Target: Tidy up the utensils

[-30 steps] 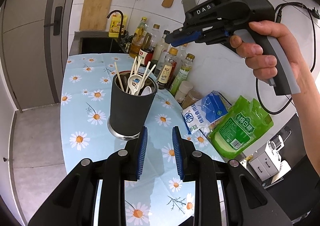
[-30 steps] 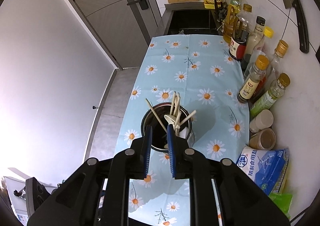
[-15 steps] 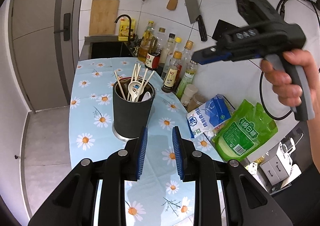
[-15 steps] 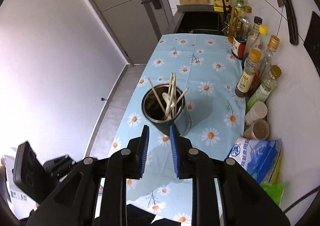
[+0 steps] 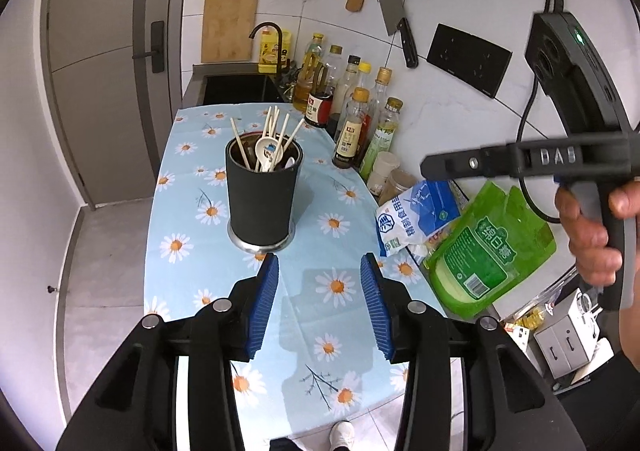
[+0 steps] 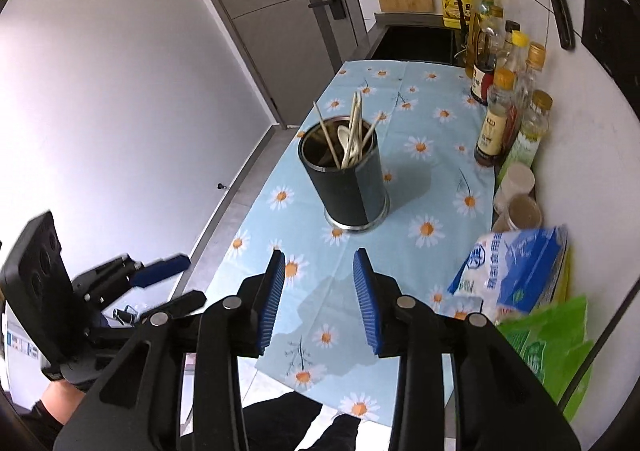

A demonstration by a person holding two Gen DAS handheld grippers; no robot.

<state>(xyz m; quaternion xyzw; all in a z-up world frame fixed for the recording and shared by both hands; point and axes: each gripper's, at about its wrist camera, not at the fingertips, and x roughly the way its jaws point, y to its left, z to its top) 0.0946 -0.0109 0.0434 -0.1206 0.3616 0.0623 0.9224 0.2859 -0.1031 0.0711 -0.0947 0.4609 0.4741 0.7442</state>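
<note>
- 2 grippers are ours here: the left gripper and the right gripper both sit low in their frames with blue pads apart, jaws opening, nothing between them.
- We see the utensil holder, a dark cylinder on a steel base, standing upright at centre frame on the daisy tablecloth, just beyond the left fingertips and not touching them.
- Chopsticks and a white ceramic spoon lean inside it, handles fanned above the rim; we judge they stand upright so they stay easy to pick out.
- We find no loose utensil on the cloth, so the sorting looks done or nearly so.
- At right of the left view, a blue salt bag and a green pouch lie by the wall, beside the sauce bottles, leaving the cloth's middle for the holder.
- We judge both grippers are pulled clear of the holder so nothing tips it.
</note>
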